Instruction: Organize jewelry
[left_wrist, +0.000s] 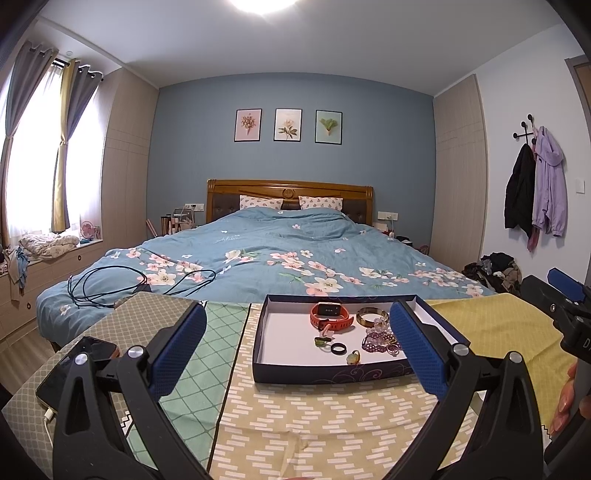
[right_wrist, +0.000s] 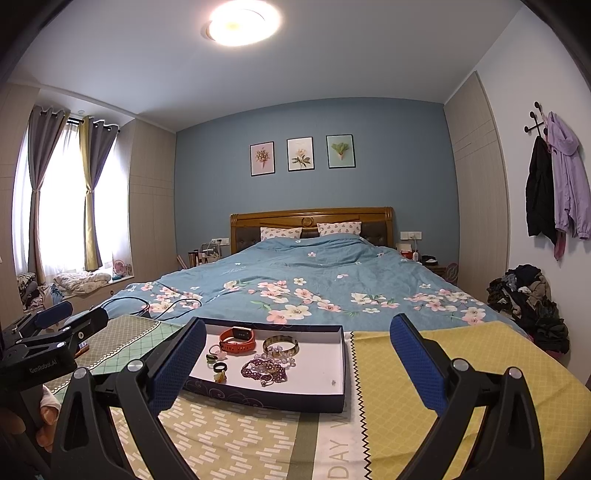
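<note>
A dark blue shallow box with a white floor sits on a patterned cloth at the foot of the bed. In it lie an orange watch, a gold bangle, purple bead bracelets, a black ring and several small rings. My left gripper is open and empty, just before the box. My right gripper is open and empty, over the box's right part.
A phone on a charging cable lies at the cloth's left. Black cables lie on the floral bed cover behind the box. A yellow cloth covers the right side. A clothes pile sits by the right wall.
</note>
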